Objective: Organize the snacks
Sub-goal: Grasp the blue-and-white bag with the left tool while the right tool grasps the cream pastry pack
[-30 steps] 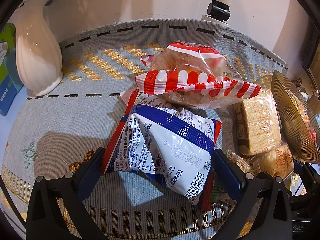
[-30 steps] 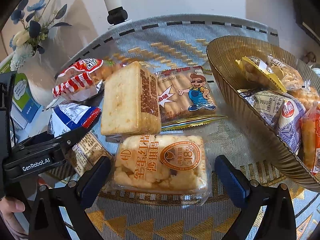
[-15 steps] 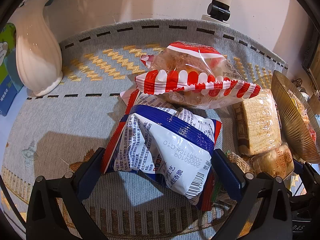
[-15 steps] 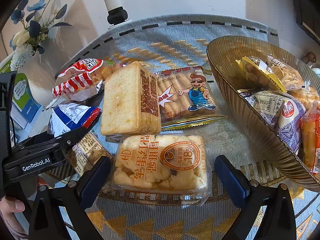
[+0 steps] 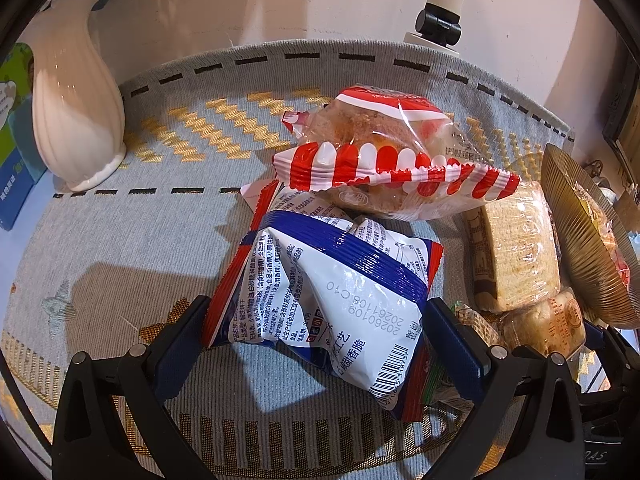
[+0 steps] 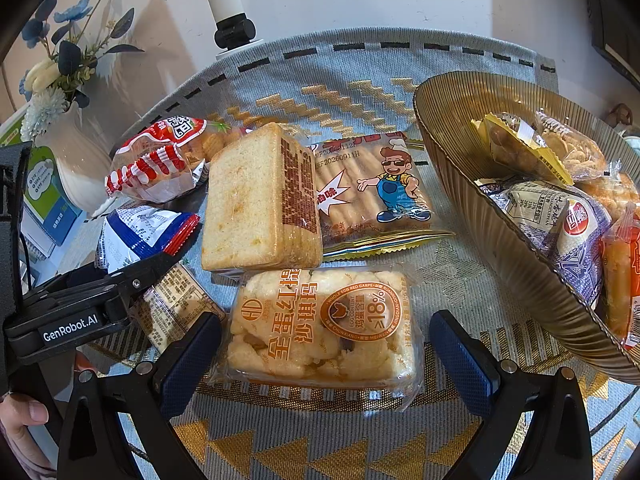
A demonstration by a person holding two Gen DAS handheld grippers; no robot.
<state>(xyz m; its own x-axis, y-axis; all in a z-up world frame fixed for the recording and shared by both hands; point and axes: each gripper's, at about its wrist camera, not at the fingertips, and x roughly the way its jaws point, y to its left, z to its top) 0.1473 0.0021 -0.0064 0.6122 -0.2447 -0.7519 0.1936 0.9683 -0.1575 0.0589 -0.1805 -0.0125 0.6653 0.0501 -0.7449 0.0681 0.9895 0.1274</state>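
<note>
My left gripper (image 5: 320, 332) is open around a white and blue snack bag (image 5: 340, 292) that lies on the grey cloth (image 5: 132, 240); the pads flank it, and contact is unclear. Behind it lies a red-striped bread pack (image 5: 384, 160). My right gripper (image 6: 326, 346) is open around an orange egg-cake pack (image 6: 324, 324), its pads apart from the wrapper. Beyond that lie a toast pack (image 6: 256, 200) and a cartoon biscuit pack (image 6: 372, 192). The brown ribbed bowl (image 6: 512, 232) at right holds several snacks.
A white vase (image 5: 72, 112) stands at the left back, with blue flowers (image 6: 68, 52) in it. A white lamp post (image 6: 228, 8) stands at the cloth's far edge by the wall. A small brown printed pack (image 6: 176, 312) lies under my left gripper's arm (image 6: 80, 312).
</note>
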